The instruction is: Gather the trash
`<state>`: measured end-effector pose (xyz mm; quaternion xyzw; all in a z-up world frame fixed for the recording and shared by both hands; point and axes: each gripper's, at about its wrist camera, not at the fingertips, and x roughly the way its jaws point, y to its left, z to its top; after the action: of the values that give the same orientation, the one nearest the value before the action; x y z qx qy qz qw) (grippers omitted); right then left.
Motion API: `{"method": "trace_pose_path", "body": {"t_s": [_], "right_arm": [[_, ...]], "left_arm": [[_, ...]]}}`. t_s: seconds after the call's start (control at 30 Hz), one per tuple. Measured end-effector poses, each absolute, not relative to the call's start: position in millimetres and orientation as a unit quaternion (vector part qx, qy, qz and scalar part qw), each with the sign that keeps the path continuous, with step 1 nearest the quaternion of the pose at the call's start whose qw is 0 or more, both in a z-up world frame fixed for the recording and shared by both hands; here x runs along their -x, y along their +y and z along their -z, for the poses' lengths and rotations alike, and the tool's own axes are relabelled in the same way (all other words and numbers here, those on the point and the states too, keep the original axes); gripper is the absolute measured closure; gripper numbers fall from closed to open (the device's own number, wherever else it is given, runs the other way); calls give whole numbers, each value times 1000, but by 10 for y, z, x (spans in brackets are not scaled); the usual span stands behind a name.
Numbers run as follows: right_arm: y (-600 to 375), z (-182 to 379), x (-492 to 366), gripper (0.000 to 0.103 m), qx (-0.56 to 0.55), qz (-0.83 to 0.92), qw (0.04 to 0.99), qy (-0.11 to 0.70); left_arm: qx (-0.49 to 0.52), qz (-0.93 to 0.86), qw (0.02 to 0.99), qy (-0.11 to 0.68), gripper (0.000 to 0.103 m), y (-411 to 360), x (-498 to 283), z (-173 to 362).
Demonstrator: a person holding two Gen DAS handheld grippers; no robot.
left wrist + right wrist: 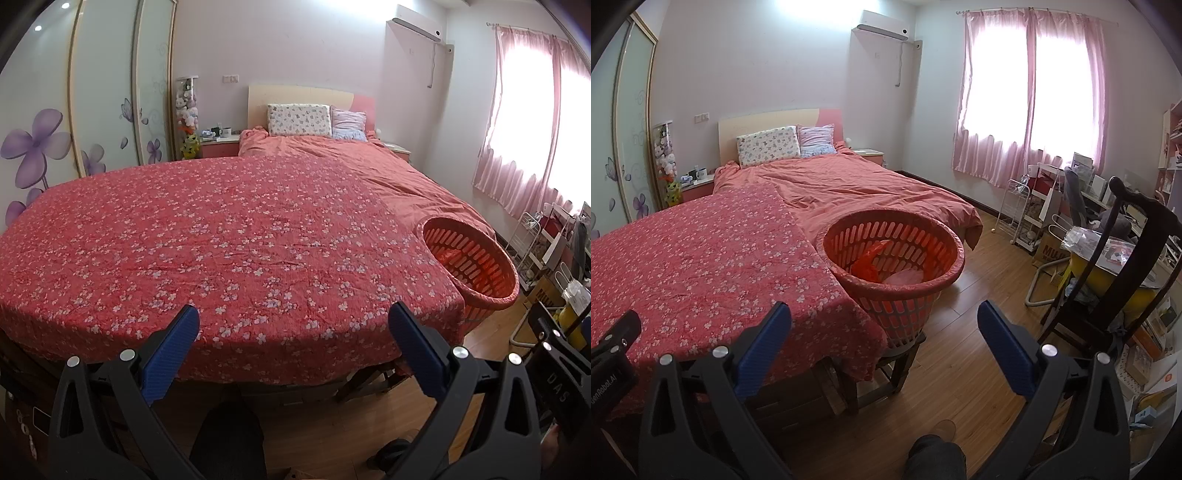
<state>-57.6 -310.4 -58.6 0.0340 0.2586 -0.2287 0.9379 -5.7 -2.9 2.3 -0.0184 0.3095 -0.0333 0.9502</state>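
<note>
A bedroom held a table under a red floral cloth (221,240). Beside it, an orange basket (894,258) contained crumpled bags (871,266). Left gripper (295,343) and right gripper (884,341) were spread, empty. A box (1051,251) read "MUJI".

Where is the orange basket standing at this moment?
In the right wrist view the orange basket sits centre frame on a wooden stool, against the right corner of the floral-covered table; the left wrist view shows it far right.
</note>
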Motion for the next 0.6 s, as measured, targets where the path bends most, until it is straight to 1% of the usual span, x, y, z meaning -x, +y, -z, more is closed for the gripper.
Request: {"method": "trace_pose_path", "body": {"t_s": [0.6], "right_arm": [[-3109, 594, 573, 4, -34, 228, 938, 259]], "left_arm": [[21, 31, 954, 297, 2, -53, 88, -62]]}}
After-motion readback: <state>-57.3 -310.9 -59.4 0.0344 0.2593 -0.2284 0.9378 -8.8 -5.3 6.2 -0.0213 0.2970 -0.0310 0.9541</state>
